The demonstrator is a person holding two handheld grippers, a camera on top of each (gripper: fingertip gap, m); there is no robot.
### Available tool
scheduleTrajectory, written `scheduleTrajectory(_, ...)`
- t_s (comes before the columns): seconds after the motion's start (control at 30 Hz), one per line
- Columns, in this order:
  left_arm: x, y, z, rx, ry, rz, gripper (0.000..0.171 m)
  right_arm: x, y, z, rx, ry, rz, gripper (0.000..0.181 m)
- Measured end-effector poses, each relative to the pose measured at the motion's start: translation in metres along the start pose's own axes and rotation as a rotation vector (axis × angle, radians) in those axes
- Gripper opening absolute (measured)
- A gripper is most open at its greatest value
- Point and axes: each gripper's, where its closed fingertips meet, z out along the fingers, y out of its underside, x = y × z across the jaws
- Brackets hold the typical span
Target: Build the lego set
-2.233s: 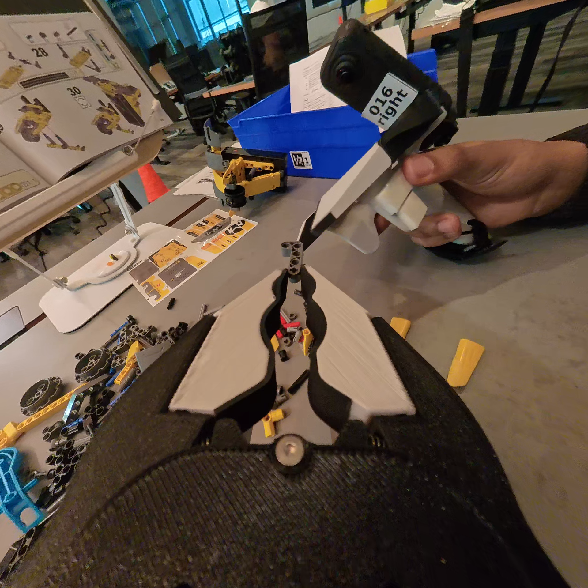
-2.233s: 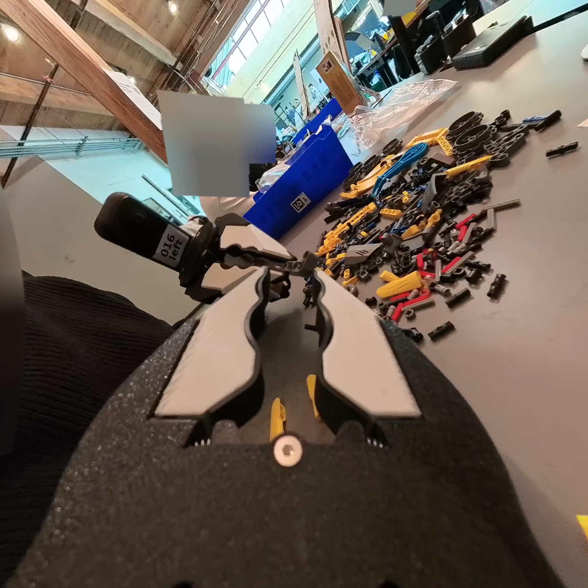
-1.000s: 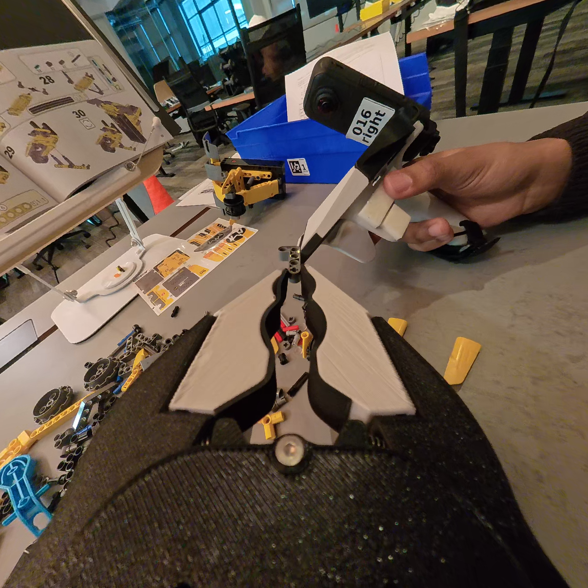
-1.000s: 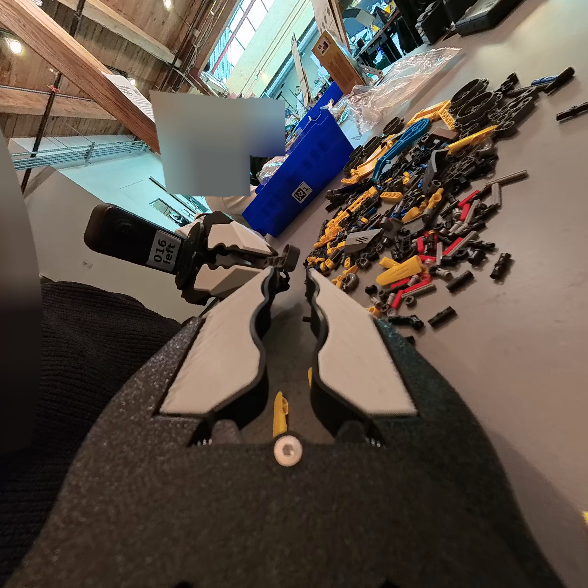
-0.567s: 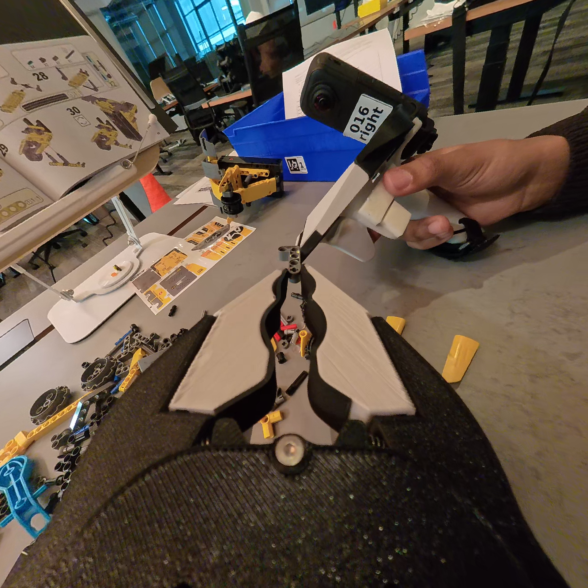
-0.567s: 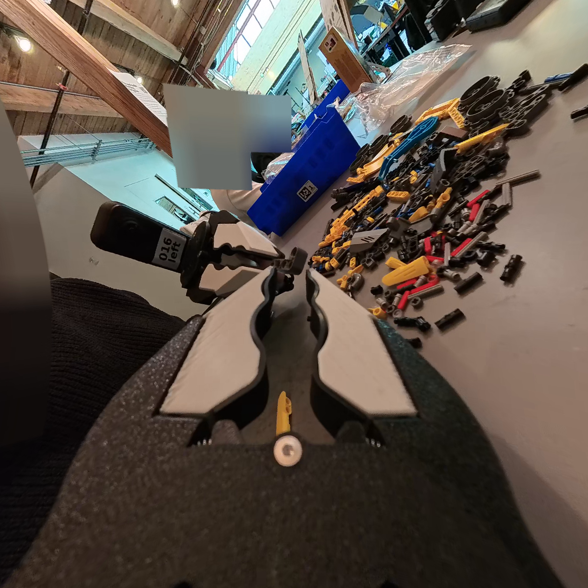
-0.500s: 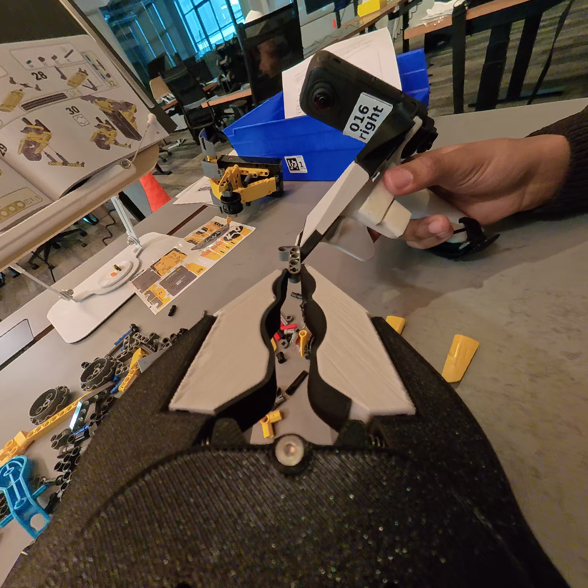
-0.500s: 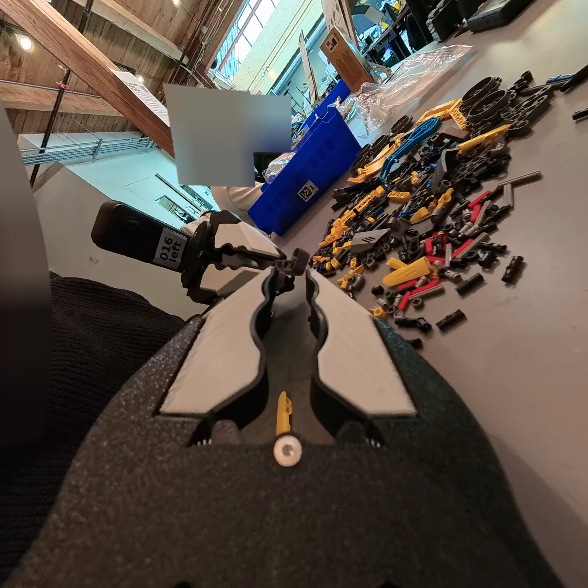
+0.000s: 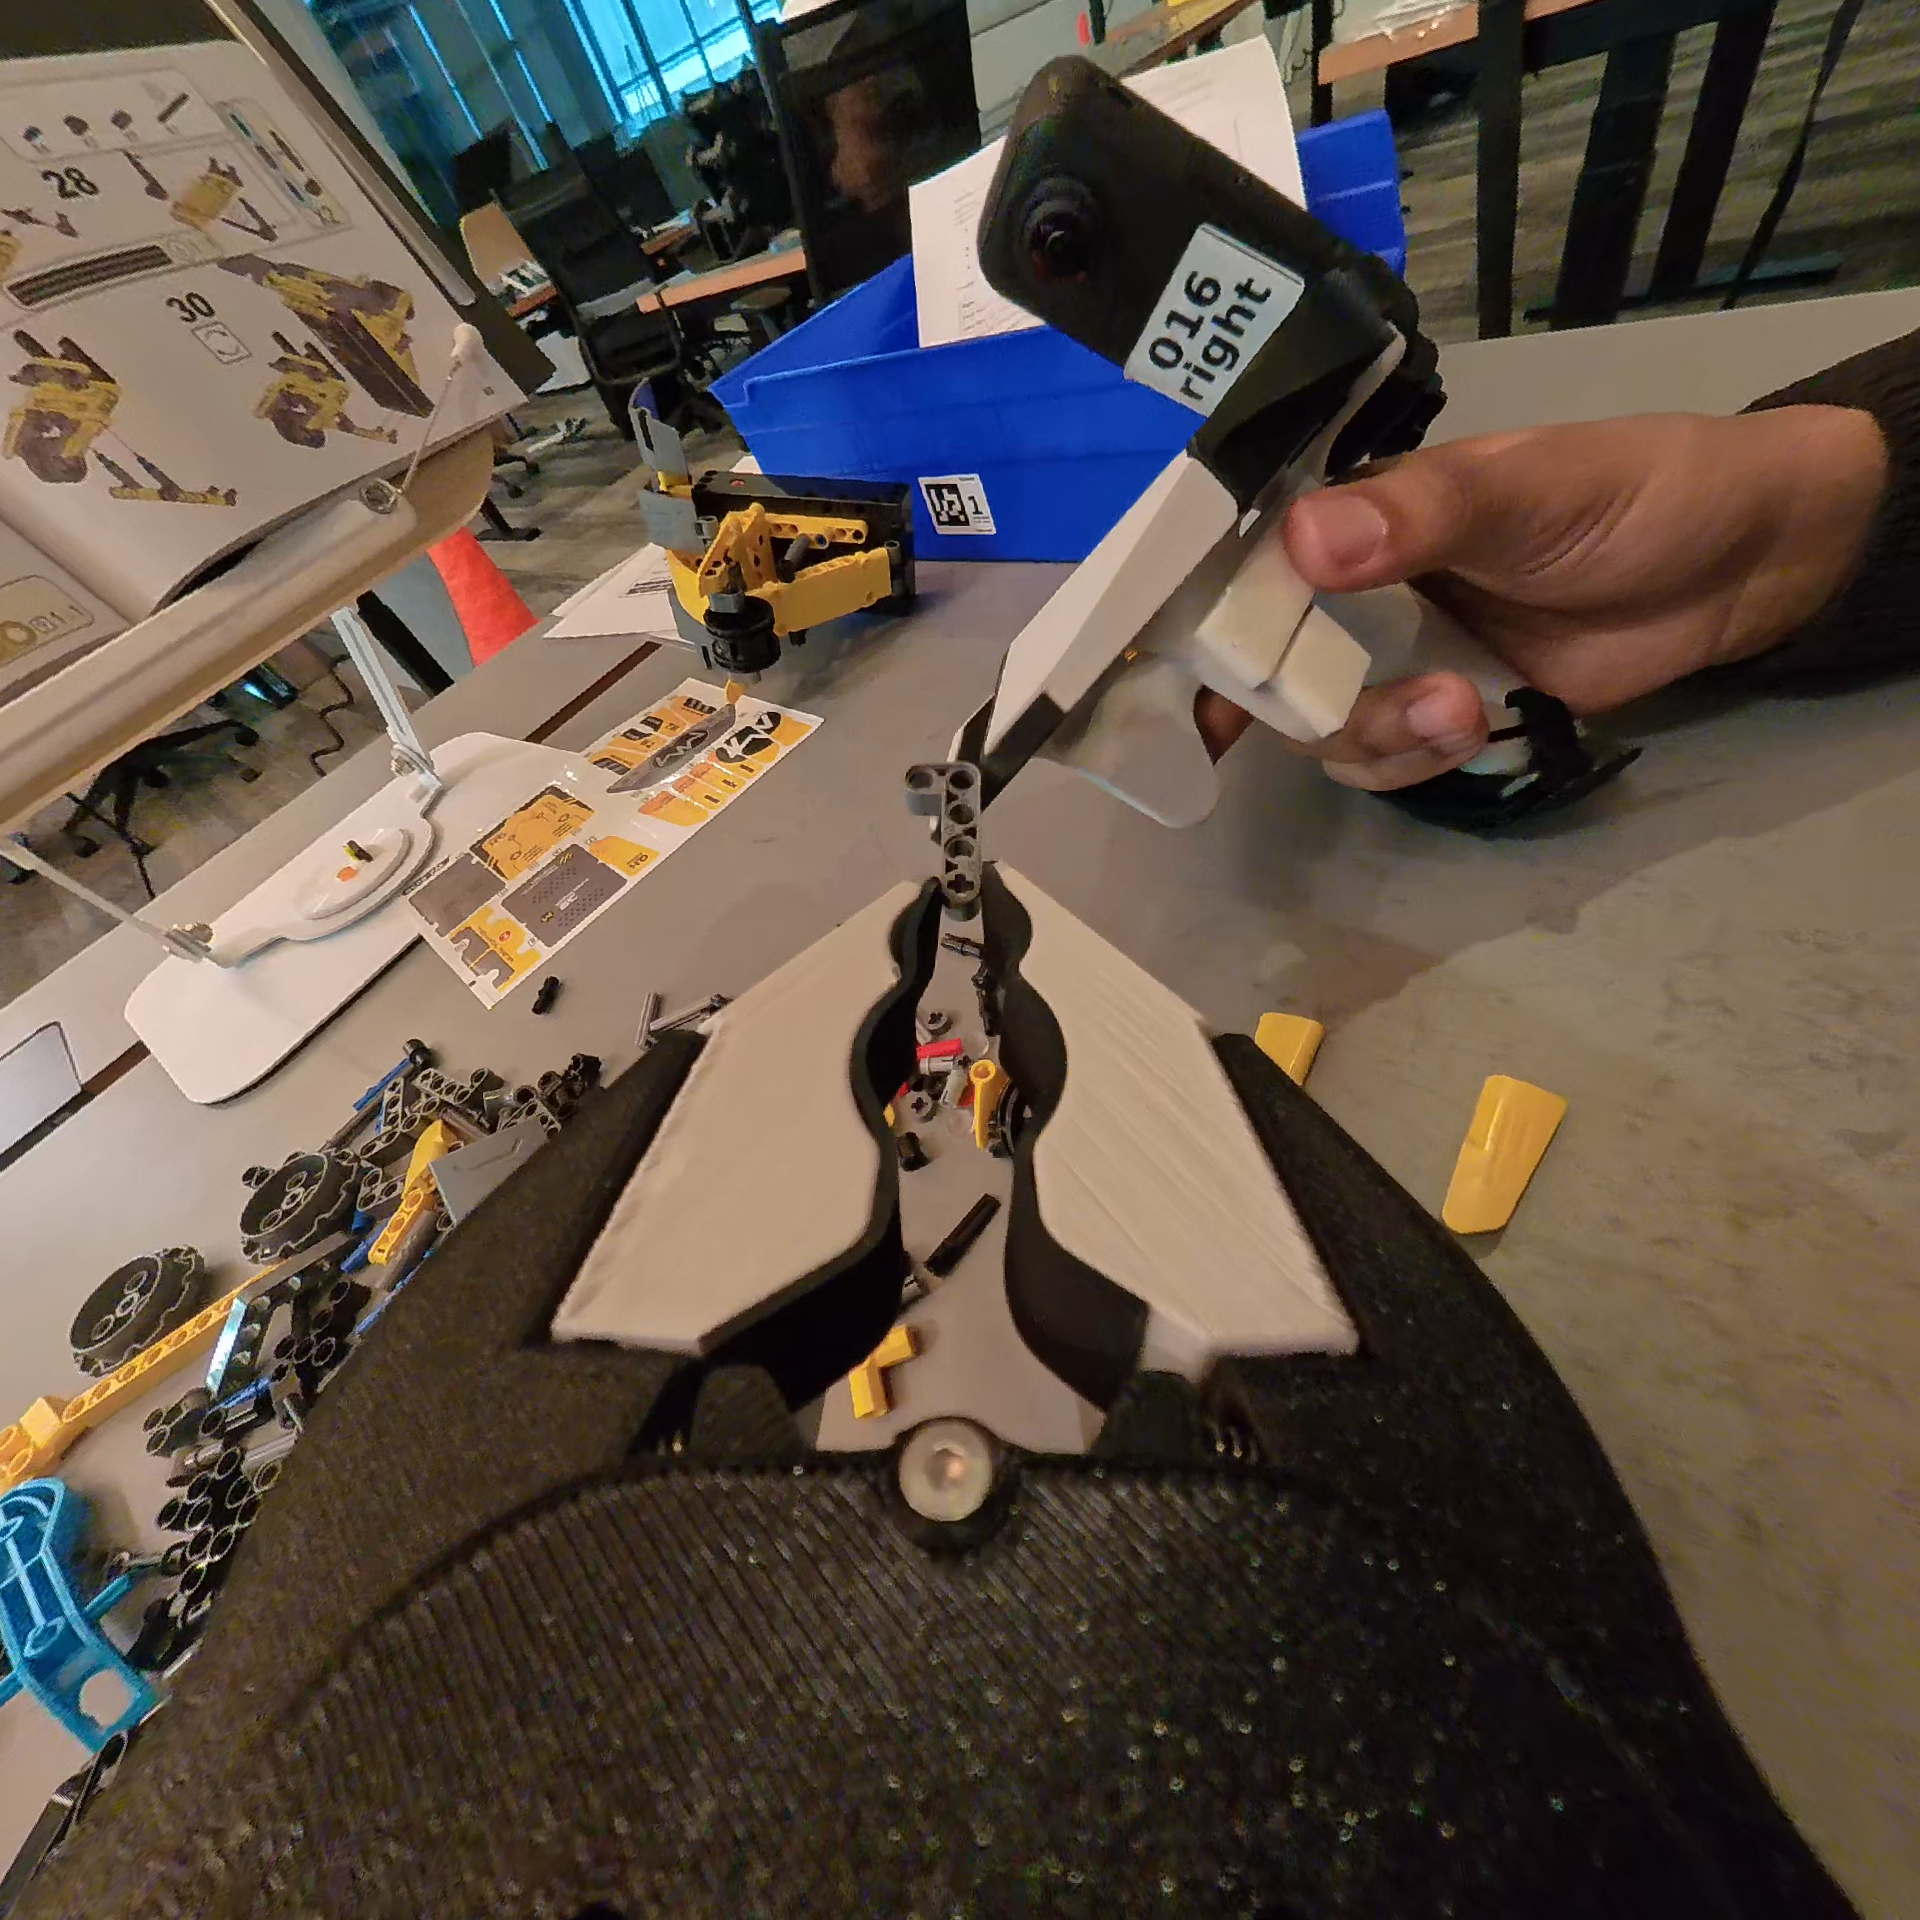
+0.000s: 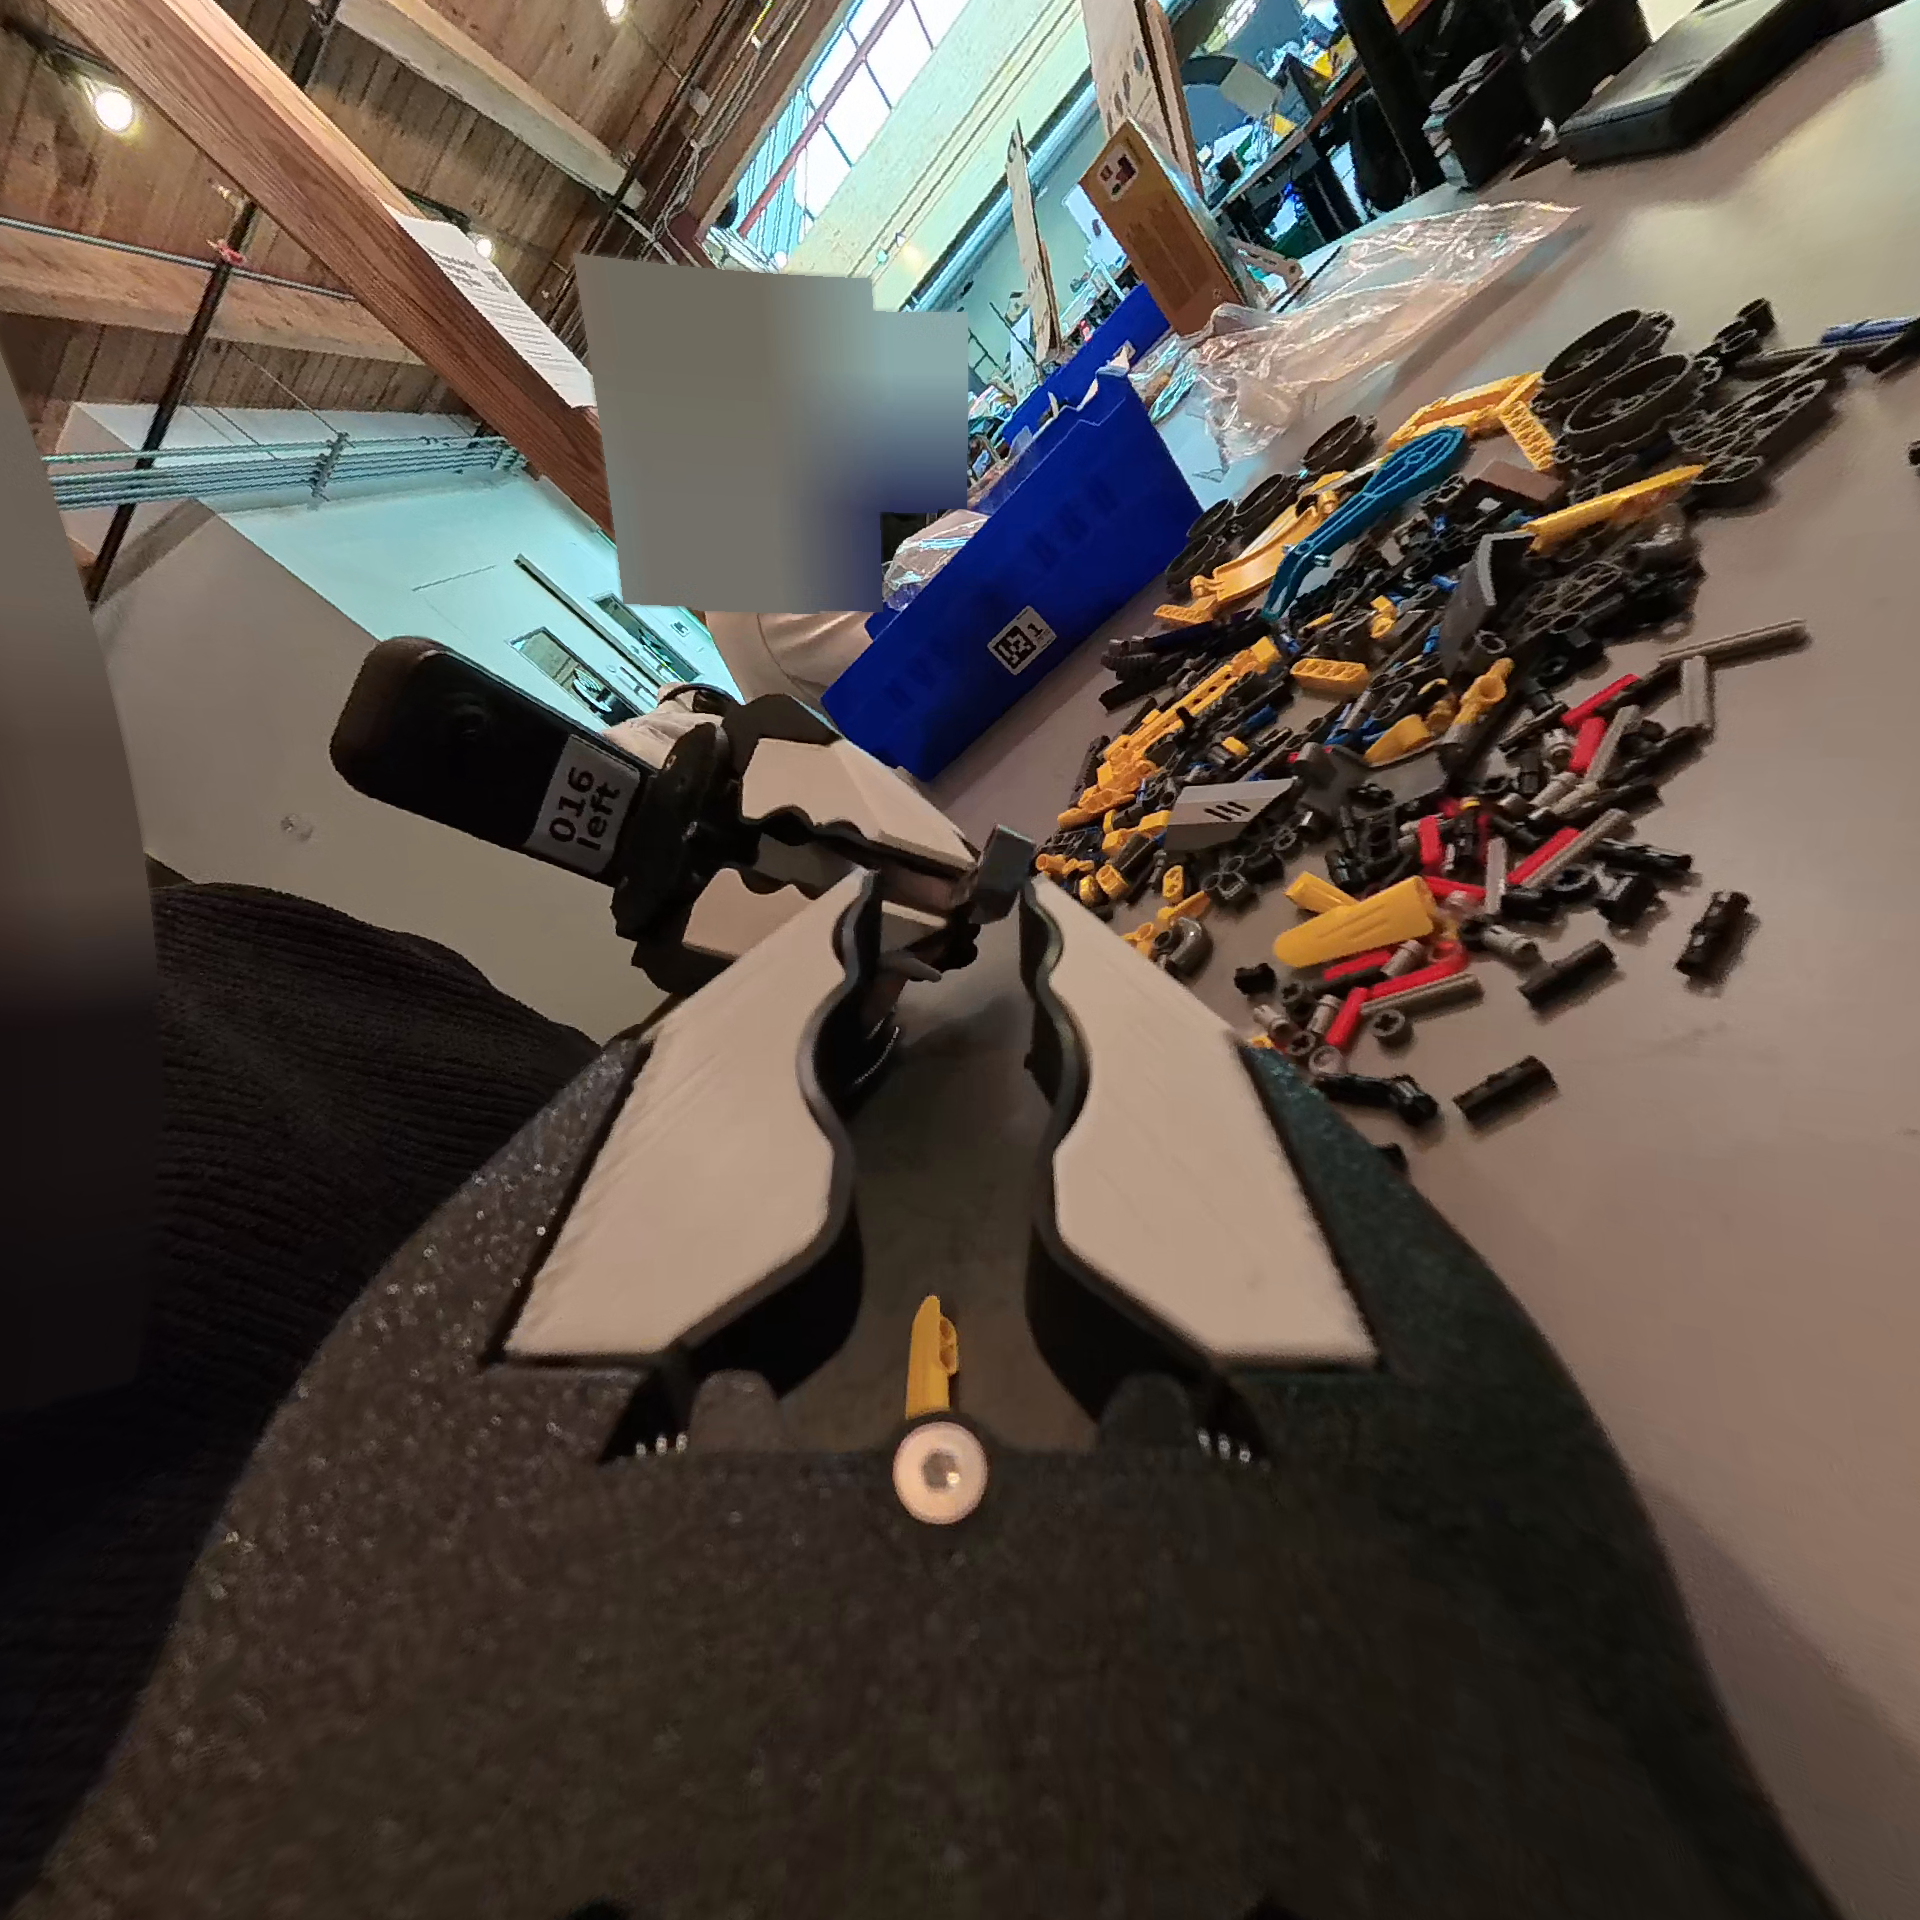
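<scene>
My left gripper [image 9: 961,899] is shut on the lower end of a small grey angled beam with holes [image 9: 951,821] and holds it upright above the table. My right gripper [image 10: 945,888] has its jaws a little apart with nothing between them. Its tips sit right at the beam's top end [image 10: 1003,862]. In the left wrist view a hand holds the right gripper [image 9: 977,753], which points down and to the left and meets the beam's upper part. The left gripper also shows in the right wrist view [image 10: 961,873], coming in from the left.
A pile of black, yellow, red and blue building pieces [image 10: 1455,727] spreads over the grey table [image 9: 1662,1039]. A blue bin [image 9: 987,416], a part-built yellow model [image 9: 779,571], a sticker sheet [image 9: 613,831] and an instruction booklet on a stand [image 9: 187,312] lie beyond. Two yellow wedge pieces [image 9: 1501,1148] lie to the right. Only a small space, under 4 cm, lies between the two pairs of fingers. My right tips are roughly 25 cm from the part-built yellow model [image 9: 779,571].
The right gripper's jaws narrowed beside the beam's top about a second ago and have since spread apart again. The left gripper keeps hold of the beam, and both grippers shifted only slightly.
</scene>
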Motion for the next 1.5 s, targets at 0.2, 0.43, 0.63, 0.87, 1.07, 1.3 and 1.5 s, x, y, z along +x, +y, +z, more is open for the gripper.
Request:
scheduleTrajectory(0.2,0.005,0.001,0.002,-0.006,0.018,0.008,0.004,-0.001,0.002,0.001,-0.013,0.018,-0.038,0.012)
scheduleTrajectory(0.43,0.014,0.001,0.004,-0.002,0.074,0.000,0.018,0.002,0.001,-0.002,-0.036,0.068,-0.110,0.007)
scheduleTrajectory(0.63,0.007,-0.008,-0.007,0.078,0.091,-0.050,0.026,0.002,0.020,-0.006,-0.267,0.167,-0.356,0.007)
scheduleTrajectory(0.87,-0.009,-0.018,-0.022,0.187,0.132,-0.214,0.026,0.007,0.096,-0.019,-0.823,0.313,-0.665,0.008)
scheduleTrajectory(1.07,-0.004,-0.011,-0.014,0.138,0.139,-0.197,0.025,0.014,0.110,-0.021,-0.891,0.371,-0.768,0.008)
scheduleTrajectory(1.3,-0.004,-0.008,-0.013,0.125,0.142,-0.198,0.025,0.013,0.120,-0.017,-0.893,0.321,-0.711,0.013)
scheduleTrajectory(1.5,-0.004,-0.009,-0.014,0.131,0.143,-0.204,0.025,0.010,0.117,-0.017,-0.869,0.296,-0.674,0.015)
